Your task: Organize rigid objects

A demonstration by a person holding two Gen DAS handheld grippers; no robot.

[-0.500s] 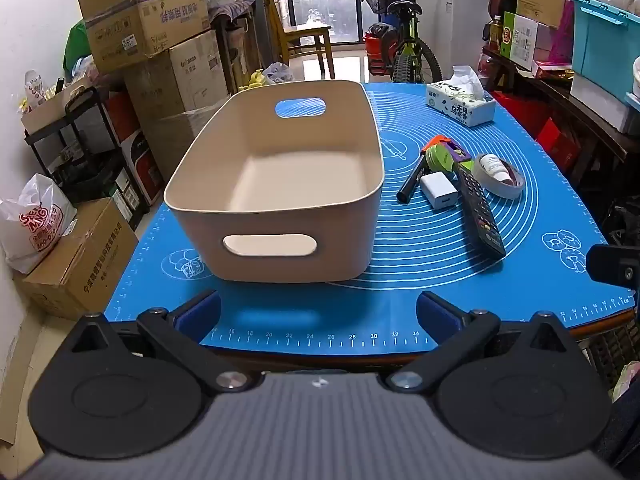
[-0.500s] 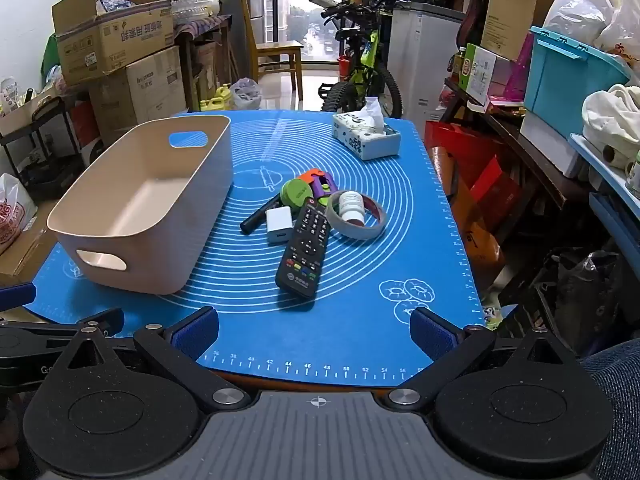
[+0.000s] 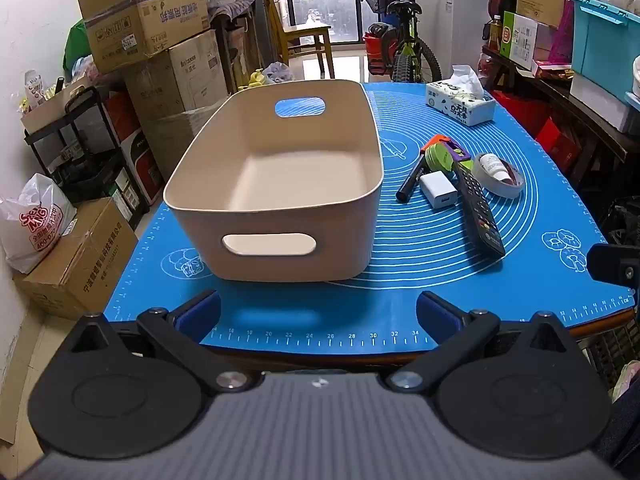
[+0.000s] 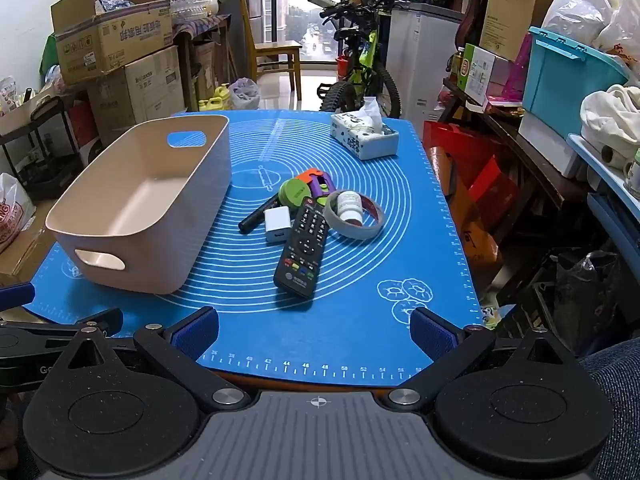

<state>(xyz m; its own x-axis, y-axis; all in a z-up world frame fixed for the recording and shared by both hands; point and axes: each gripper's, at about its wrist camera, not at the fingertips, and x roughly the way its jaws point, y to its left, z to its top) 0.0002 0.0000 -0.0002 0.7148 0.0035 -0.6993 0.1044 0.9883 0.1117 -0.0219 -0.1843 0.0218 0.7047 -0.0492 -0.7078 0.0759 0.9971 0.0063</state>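
Observation:
An empty beige bin (image 3: 276, 200) (image 4: 132, 216) with handle cut-outs sits on the left of the blue mat (image 3: 420, 280) (image 4: 360, 300). To its right lies a cluster: a black remote (image 3: 478, 210) (image 4: 304, 250), a white charger cube (image 3: 438, 190) (image 4: 277, 220), a black marker (image 3: 410, 184) (image 4: 256, 214), a green disc (image 4: 294, 193), an orange-purple toy (image 4: 318, 180), and a tape roll (image 3: 498, 176) (image 4: 354, 220) ringing a small white bottle (image 4: 349, 206). My left gripper (image 3: 318, 312) hangs open before the bin. My right gripper (image 4: 314, 330) hangs open near the mat's front edge, below the remote.
A tissue box (image 3: 460, 104) (image 4: 364, 136) stands at the mat's far right. Stacked cardboard boxes (image 3: 152, 40) crowd the left, a bicycle (image 4: 360, 64) and a chair stand behind, and cluttered shelves with a teal crate (image 4: 568, 76) line the right.

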